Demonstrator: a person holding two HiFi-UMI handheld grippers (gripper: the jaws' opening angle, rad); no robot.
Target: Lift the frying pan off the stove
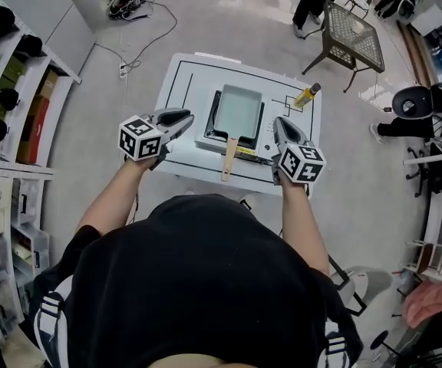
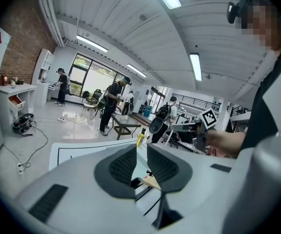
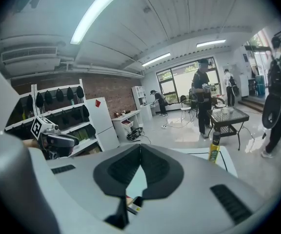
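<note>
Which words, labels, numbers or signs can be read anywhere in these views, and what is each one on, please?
No text can be read in any view.
Yellow label at the front of the stove: too small to read.
Bottle label: too small to read.
Red diamond sign on the white cabinet: no legible print.
Marker cubes: square patterns only, no letters.

The left gripper (image 2: 142,147) has its dark ribbed jaws basically shut on nothing, over a white black-lined table (image 2: 82,148). A light wooden pan handle (image 2: 151,181) peeks out underneath, with a yellow bottle (image 2: 140,139) further back.
</note>
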